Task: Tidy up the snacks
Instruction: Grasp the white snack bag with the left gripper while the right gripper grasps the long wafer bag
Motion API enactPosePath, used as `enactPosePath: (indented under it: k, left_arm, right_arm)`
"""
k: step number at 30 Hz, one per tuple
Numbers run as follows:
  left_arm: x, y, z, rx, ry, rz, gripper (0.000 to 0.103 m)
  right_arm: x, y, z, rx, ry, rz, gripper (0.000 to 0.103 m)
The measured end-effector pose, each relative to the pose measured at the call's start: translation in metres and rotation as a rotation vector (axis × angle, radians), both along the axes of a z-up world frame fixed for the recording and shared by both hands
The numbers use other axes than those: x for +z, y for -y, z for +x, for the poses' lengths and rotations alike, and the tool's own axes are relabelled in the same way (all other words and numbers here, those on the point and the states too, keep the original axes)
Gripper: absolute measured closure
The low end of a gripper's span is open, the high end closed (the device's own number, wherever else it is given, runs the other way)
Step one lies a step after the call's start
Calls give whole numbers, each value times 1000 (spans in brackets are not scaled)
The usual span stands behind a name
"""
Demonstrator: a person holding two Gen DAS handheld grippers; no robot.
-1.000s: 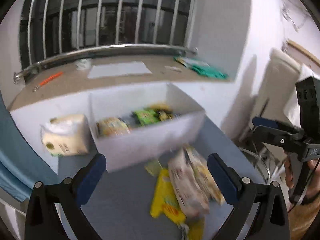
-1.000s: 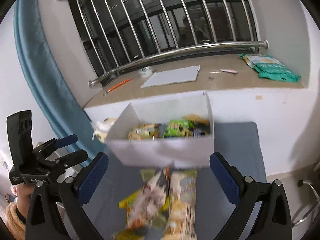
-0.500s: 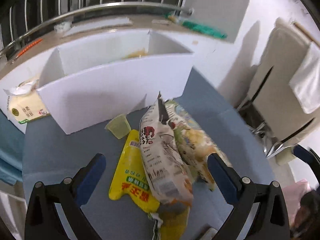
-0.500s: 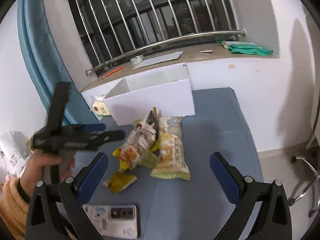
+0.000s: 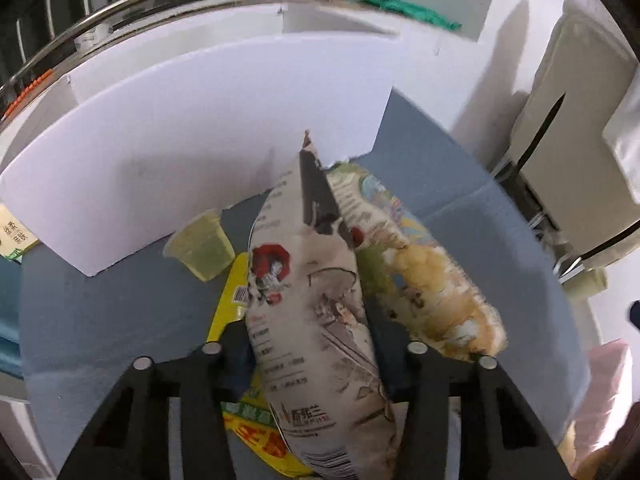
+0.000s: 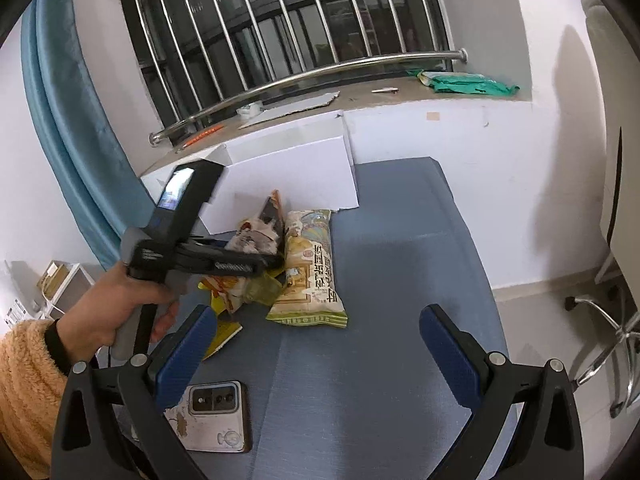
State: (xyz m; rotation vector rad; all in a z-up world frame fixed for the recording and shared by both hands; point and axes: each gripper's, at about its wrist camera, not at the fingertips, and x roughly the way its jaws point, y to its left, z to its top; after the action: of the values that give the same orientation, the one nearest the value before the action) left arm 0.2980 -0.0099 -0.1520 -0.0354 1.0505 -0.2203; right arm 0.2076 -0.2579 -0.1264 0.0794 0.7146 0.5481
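My left gripper (image 5: 312,344) is shut on a white printed snack bag (image 5: 308,312), which stands on edge between its fingers on the blue table. The right wrist view shows the left gripper (image 6: 264,262) on that bag (image 6: 256,236). A yellow-green snack bag (image 5: 424,280) lies to its right, also seen in the right wrist view (image 6: 310,272). A flat yellow packet (image 5: 236,304) and a small jelly cup (image 5: 202,246) lie at its left. The white box (image 5: 200,128) stands just behind. My right gripper (image 6: 320,344) is open and empty above the table's near part.
A phone (image 6: 212,416) lies on the blue table (image 6: 400,280) by the right gripper's left finger. A tissue pack (image 5: 12,236) sits left of the box. A window sill with a green bag (image 6: 468,82) runs behind. A chair (image 6: 608,336) stands at the right.
My left gripper came down and forward over the pile and closed on the white printed bag. My right gripper pulled back and stayed open.
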Motion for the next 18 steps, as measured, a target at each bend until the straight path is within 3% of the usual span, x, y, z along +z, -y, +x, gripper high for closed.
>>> enactPosePath:
  k: [1, 9, 13, 18]
  left_arm:
    - [5, -2, -5, -3, 21, -11, 60]
    - [69, -29, -63, -36, 203, -133, 60]
    - [105, -44, -98, -34, 295, -163, 60]
    - [122, -67, -135, -15, 345, -171, 60]
  right_arm:
    - [-1, -1, 1, 0, -3, -1, 0]
    - [-7, -27, 22, 47, -42, -32, 0]
    - [-15, -49, 44, 79, -63, -80, 0]
    - [-28, -81, 79, 104, -93, -159, 0]
